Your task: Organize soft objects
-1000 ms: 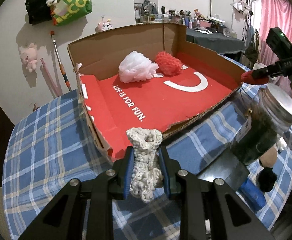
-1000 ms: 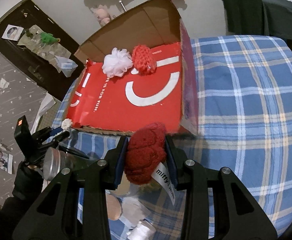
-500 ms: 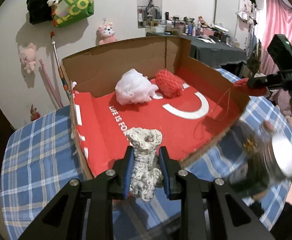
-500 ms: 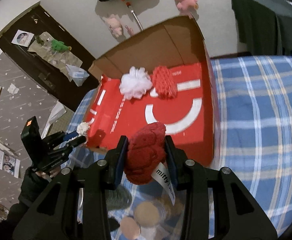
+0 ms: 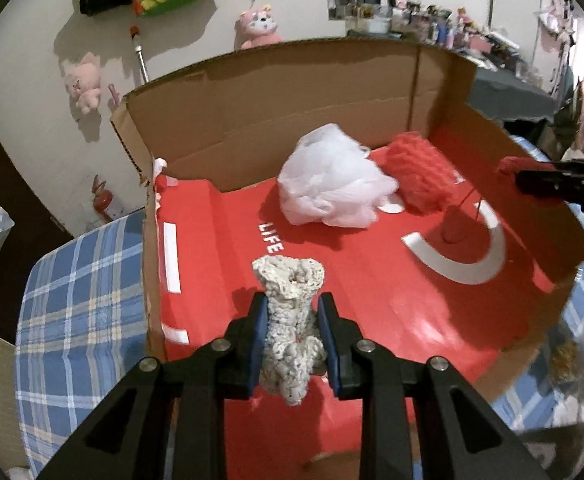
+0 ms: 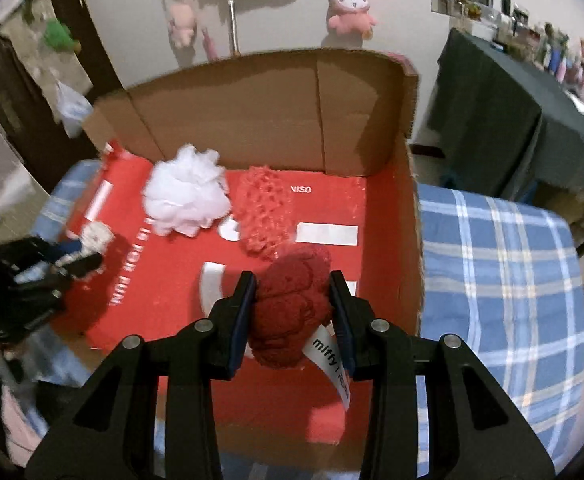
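Both grippers hang over the open cardboard box (image 5: 292, 92), each carrying one soft item — judged to be the carry-in step, release not yet made.

Left gripper (image 5: 292, 336): tongs clamped on a cream crochet piece (image 5: 290, 312), gripped at its narrow middle so the flared top stands up past the pads and the tail hangs below. It sits above the red floor near the box's front-left corner.

Right gripper (image 6: 293, 312): tongs clamped on a dark red plush toy (image 6: 292, 308), squeezed across its width; a white label (image 6: 333, 364) dangles underneath (printed "miffy", as far as it reads). It is held above the floor toward the right wall, near the front edge.

Box contents, on the red printed liner (image 5: 371, 308):
- white mesh puff (image 5: 331, 184), against the back wall, left of centre
- red crochet piece (image 5: 419, 176), touching the puff on its right side

Both lie along the back wall — presumably grouped there to leave the front floor free for what comes next.

The box stands on a table with a blue plaid cloth (image 6: 503, 280). Its left wall is folded down flat; the back and right walls stand.

Judgement: soft items compress under the pads, so they should drop cleanly once the tongs part.
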Tool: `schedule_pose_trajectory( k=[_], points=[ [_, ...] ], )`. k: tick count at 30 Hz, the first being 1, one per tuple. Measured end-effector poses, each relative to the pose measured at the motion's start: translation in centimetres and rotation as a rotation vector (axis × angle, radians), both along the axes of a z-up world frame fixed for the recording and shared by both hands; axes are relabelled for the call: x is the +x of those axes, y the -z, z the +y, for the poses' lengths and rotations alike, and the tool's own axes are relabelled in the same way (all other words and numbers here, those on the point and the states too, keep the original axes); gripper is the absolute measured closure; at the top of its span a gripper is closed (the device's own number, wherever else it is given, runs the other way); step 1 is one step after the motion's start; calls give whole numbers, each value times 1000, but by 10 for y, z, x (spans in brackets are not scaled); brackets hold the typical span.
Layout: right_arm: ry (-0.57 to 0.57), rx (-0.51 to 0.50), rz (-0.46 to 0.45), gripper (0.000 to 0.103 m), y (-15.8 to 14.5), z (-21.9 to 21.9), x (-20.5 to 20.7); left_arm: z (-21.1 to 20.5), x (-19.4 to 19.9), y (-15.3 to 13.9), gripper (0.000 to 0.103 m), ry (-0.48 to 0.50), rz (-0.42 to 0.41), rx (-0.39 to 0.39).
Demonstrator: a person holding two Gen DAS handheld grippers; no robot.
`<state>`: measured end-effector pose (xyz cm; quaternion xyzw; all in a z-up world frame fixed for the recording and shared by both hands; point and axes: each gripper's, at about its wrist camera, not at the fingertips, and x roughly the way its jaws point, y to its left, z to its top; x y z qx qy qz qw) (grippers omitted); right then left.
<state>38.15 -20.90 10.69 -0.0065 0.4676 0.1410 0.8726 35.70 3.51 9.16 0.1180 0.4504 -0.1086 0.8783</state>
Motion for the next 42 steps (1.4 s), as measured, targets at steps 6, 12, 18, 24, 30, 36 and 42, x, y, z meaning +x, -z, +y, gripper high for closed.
schedule_pose_trajectory(
  k=[6,12,18,24,30,36,42],
  points=[
    [-14,-186,27,68,24,25,22,-3,21,16,75,-30,41,64],
    [-24,-304,48,68,43,33,32,-6,30,28,74,-41,63,114],
    [-33,-338,48,68,50,31,35,-5,35,30,70,-55,77,120],
    [-52,-410,38,67,59,41,32,-3,39,31,70,-65,79,126],
    [-70,-459,40,65,65,48,27,-5,37,30,63,-75,76,128],
    [-90,-493,14,54,65,53,18,-8,32,24,47,-65,54,129],
    [-75,-456,-38,47,40,55,5,-8,13,3,36,-71,-3,99]
  ],
)
